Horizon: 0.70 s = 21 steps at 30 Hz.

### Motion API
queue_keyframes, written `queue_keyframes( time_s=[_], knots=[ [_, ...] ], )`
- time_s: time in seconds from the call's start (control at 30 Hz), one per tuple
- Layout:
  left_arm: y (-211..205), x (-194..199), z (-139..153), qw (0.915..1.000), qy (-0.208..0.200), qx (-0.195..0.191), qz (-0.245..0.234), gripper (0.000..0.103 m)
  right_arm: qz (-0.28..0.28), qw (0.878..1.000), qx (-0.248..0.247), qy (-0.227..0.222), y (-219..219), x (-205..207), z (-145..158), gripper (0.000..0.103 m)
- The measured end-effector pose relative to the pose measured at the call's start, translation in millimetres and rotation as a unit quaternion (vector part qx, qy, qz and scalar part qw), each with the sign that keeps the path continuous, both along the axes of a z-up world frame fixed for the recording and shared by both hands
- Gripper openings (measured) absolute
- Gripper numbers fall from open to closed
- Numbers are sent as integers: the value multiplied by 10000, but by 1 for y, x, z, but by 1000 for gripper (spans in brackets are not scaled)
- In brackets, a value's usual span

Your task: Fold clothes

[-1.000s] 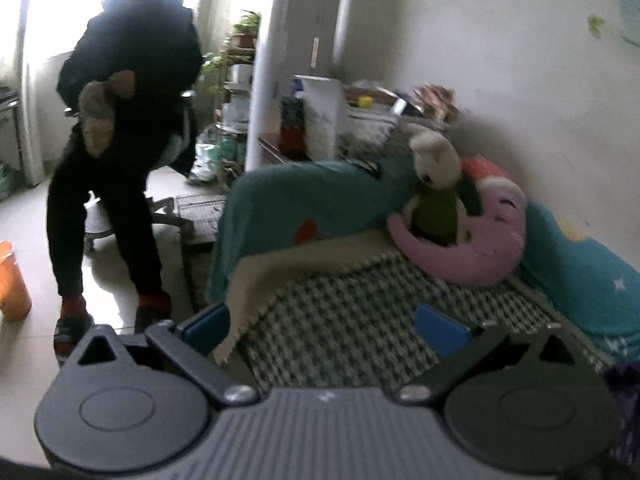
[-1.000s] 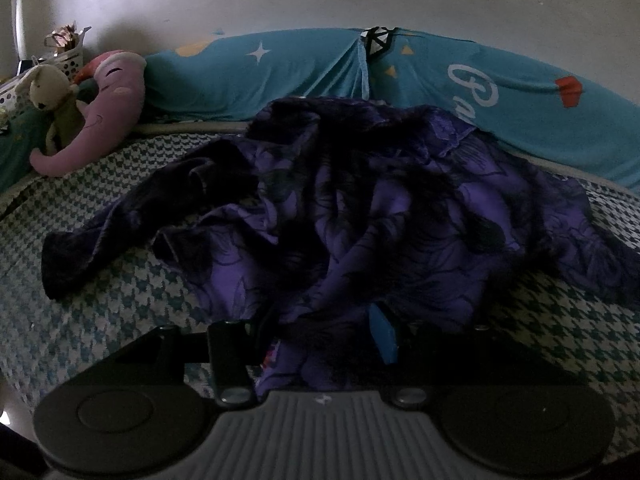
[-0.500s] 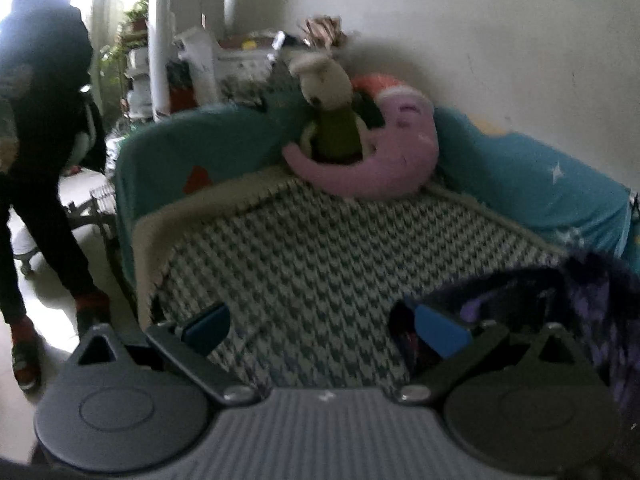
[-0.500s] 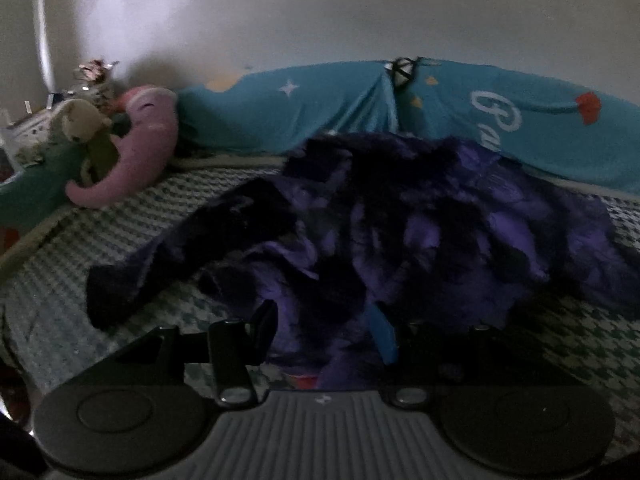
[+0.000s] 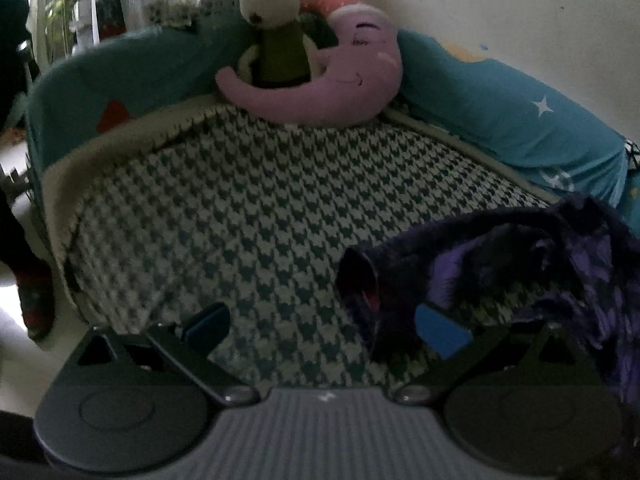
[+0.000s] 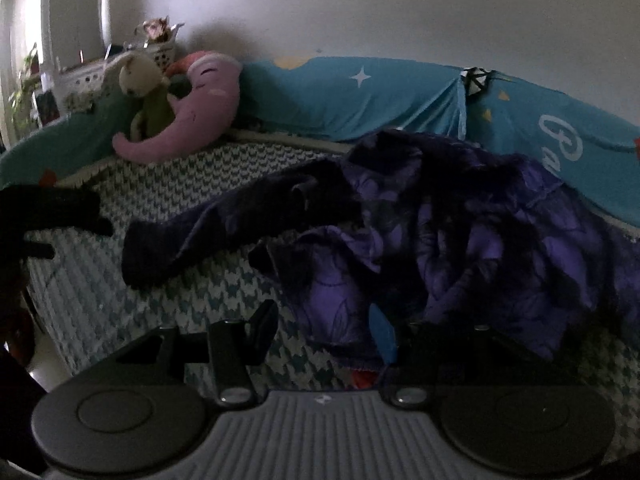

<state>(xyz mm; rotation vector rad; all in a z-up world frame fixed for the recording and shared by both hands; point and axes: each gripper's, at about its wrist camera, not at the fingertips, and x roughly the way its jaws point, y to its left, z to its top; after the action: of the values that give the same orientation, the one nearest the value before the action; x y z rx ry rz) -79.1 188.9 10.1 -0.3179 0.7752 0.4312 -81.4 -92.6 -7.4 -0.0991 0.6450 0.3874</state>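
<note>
There, the left gripper (image 5: pixel 324 326) stood wide open above the houndstooth cover (image 5: pixel 256 216), its right pad just beside the dark cuff of a sleeve (image 5: pixel 360 280). The right gripper (image 6: pixel 324 330) was open too, its right finger (image 6: pixel 382 334) against the near hem of the purple garment (image 6: pixel 460 232), its left finger over bare cover; no cloth was pinched between them. The garment lay crumpled on the bed, one sleeve stretched out leftward in the right wrist view. Beyond it, teal bumper cushions (image 6: pixel 360 96) with white stars lined the pale wall (image 6: pixel 360 8). A pink moon-shaped pillow (image 5: pixel 344 80) sat in the corner, with a cream rabbit toy (image 5: pixel 272 20) leaning on it. Behind them white baskets (image 6: pixel 92 74) held clutter too blurred to name. At the left edge a person's dark leg and shoe (image 5: pixel 36 304) stood on the floor.
</note>
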Motion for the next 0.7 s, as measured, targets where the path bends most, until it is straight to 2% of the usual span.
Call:
queue_keyframes(
  time_s=[0.23,0.43,0.6,0.63,0.7],
  knots=[
    [24,32,-14,9987,-52,-506,97,103,46,9999,-90,117,5,5,-7,51],
    [34,54,-32,9970,200,-739,78,103,8,9998,-114,181,5,9,-10,51],
    [23,60,-40,9982,242,-545,-84,102,-25,9997,-130,221,5,11,-12,51],
    [21,61,-42,9984,245,-496,-120,100,-32,9996,-133,229,5,12,-12,51],
    [16,63,-44,9987,251,-399,-192,81,-39,9996,-130,231,5,12,-12,51]
  ],
)
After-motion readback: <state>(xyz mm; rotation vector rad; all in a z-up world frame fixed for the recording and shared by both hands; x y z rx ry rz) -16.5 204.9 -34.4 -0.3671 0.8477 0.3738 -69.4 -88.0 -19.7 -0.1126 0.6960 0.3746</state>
